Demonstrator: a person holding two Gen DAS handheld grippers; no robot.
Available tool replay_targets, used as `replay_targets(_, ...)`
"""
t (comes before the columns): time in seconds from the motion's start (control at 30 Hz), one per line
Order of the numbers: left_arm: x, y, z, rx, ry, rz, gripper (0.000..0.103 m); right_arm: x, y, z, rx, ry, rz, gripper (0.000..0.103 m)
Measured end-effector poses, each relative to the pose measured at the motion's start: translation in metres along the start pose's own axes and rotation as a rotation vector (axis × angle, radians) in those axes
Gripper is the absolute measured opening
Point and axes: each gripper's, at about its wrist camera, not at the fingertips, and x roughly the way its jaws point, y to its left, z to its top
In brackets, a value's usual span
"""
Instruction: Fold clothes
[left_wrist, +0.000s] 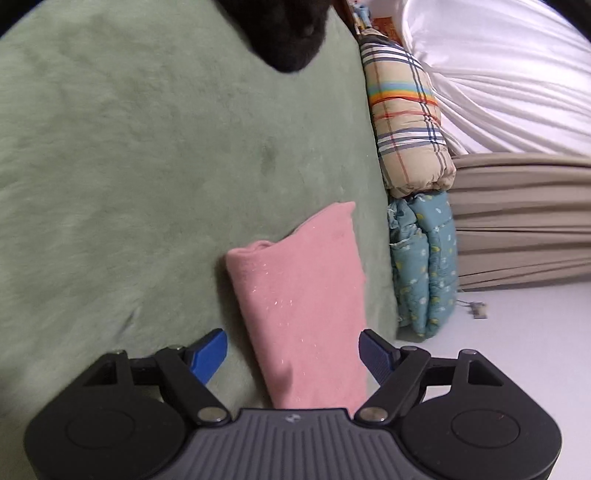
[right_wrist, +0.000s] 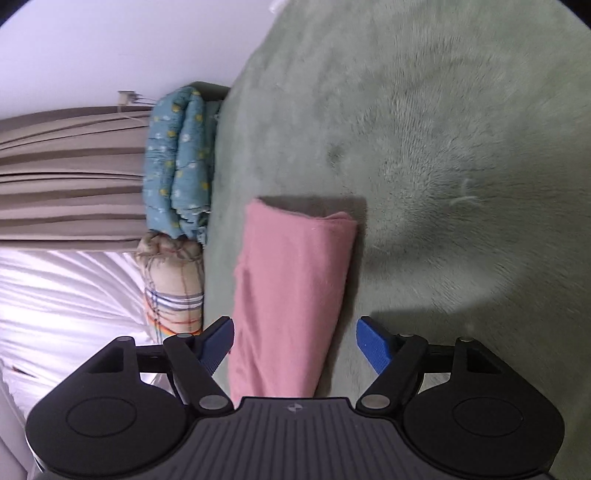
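Here the folded pink cloth (left_wrist: 303, 295) lies on the green blanket (left_wrist: 129, 166), near its edge. Both the left tool (left_wrist: 293, 349) and the right tool (right_wrist: 295, 341) stand wide open astride it, pads apparently clear. Beside it sit a teal quilt (left_wrist: 424, 266), a plaid quilt (left_wrist: 406, 118) and curtains (left_wrist: 524, 221); a dark, blurred shape (left_wrist: 288, 33) lies beyond.

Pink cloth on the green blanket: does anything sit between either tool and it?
Nothing visible does. The folded pink cloth lies on the green blanket, running in between the open fingers of the left tool and likewise the right tool. The folded quilts sit off to the side, at the blanket's edge.
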Motion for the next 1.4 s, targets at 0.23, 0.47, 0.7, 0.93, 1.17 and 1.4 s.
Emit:
replay_targets(0.23,0.025,-0.021,0.001,0.05,-0.002,-0.038,0.072,0.036,0.013,0.009,-0.049,-0.037,-0.043,0.063)
replay_targets(0.47,0.03,0.003,0.003,-0.02,-0.016,0.012,0.01,0.046,-0.005,0.012,-0.037,-0.056,-0.08,0.01)
replay_targets(0.7,-0.022,-0.009,-0.003,-0.011,-0.023,-0.061,0.004,0.002,0.0,0.0,-0.046,-0.081,-0.01,0.004)
replay_targets(0.93,-0.079,-0.011,-0.023,0.047,-0.015,-0.048,0.004,-0.065,-0.011,-0.014,-0.063,-0.092,0.016,0.004)
replay_targets(1.17,-0.168,0.001,-0.056,0.061,0.025,-0.063,0.004,-0.144,-0.013,-0.021,-0.02,-0.082,0.073,0.004)
replay_targets(1.4,-0.235,0.062,-0.094,0.157,0.144,0.131,0.006,-0.238,-0.065,-0.043,-0.17,-0.005,-0.071,0.005)
